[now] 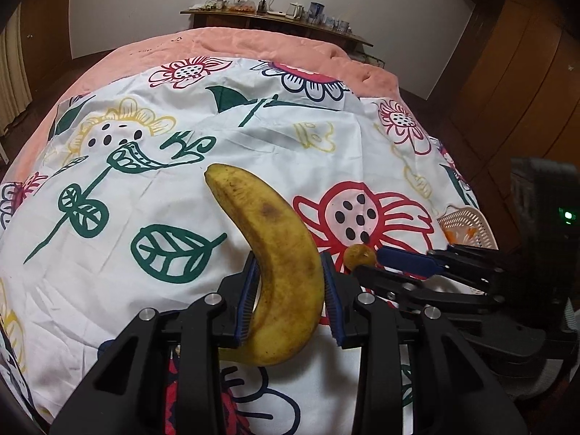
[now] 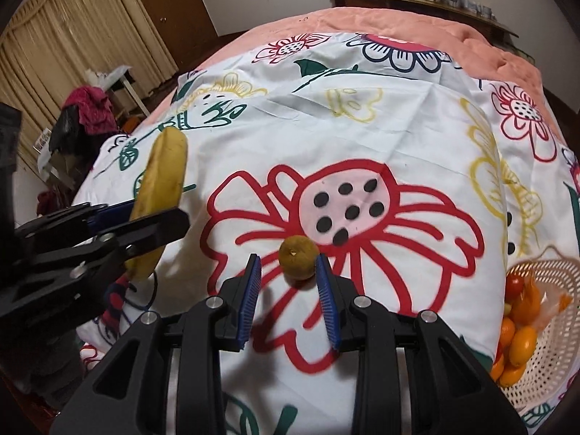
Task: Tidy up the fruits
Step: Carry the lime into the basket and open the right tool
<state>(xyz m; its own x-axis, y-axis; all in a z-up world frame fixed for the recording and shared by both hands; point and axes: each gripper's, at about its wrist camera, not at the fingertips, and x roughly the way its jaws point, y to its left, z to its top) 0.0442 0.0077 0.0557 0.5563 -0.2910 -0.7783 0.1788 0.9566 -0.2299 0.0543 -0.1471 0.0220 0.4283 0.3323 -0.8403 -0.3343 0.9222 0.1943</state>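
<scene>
My left gripper [image 1: 290, 257] is shut on a spotted yellow banana [image 1: 275, 239], which it holds clear of the flowered cloth [image 1: 152, 282]. The right wrist view shows the same banana [image 2: 166, 166] at the left, in that gripper [image 2: 159, 214]. A small round yellow-brown fruit [image 2: 299, 259] sits at the very tips of my right gripper [image 2: 288, 259]. It lies against the right-hand pad and stays sharp while the cloth behind blurs. From the left wrist view this fruit [image 1: 359, 255] shows at the tip of the right gripper [image 1: 362, 264].
A pale plastic mesh basket [image 2: 551, 326] with several orange and red fruits [image 2: 522, 340] stands on the bed at the right edge, also seen as the basket [image 1: 467, 221]. A pink blanket [image 1: 224, 43] covers the far bed. A cluttered wooden shelf [image 1: 275, 18] lines the back wall.
</scene>
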